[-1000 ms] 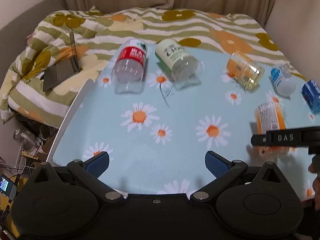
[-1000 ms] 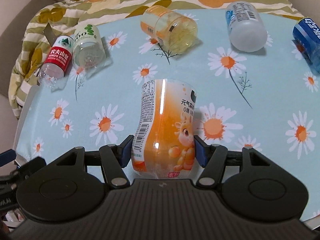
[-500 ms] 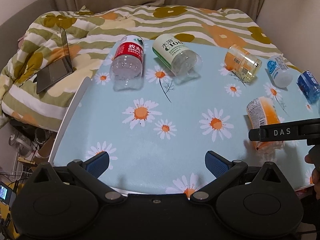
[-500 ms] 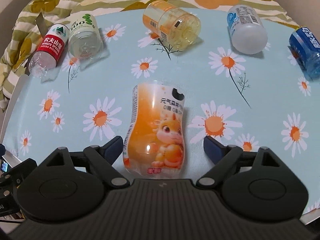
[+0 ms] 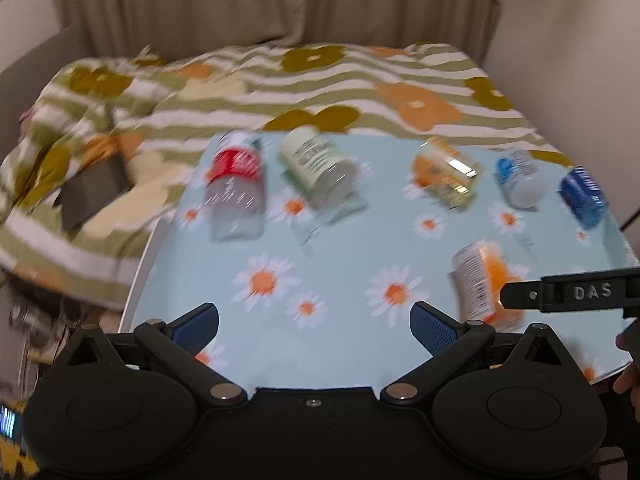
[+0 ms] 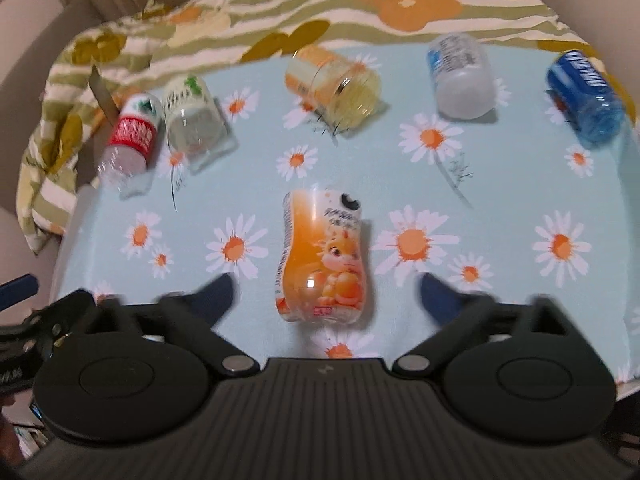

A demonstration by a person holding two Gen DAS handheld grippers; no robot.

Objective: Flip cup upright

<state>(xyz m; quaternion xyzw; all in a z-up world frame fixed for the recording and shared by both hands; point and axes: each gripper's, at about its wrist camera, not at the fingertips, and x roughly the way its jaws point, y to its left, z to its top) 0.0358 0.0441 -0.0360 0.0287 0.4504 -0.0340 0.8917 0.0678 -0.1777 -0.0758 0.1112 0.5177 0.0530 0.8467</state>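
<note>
An orange cup (image 6: 324, 264) with a cartoon label stands on the daisy-print table (image 6: 500, 184), straight ahead of my right gripper (image 6: 326, 296). That gripper is open, with its blue pads wide apart on either side of the cup and not touching it. The same cup (image 5: 482, 280) shows at the right in the left wrist view. My left gripper (image 5: 314, 324) is open and empty above the table's near edge.
Several other cups lie on their sides along the far edge: red-labelled (image 6: 130, 140), green-labelled (image 6: 192, 116), yellow (image 6: 336, 80), white and blue (image 6: 460, 76), dark blue (image 6: 584, 92). A striped flowered blanket (image 5: 320, 76) lies behind the table.
My right gripper has opened and let go of the orange cup, then drawn back from it. The cup now stands free. Both views have pulled back and up.
</note>
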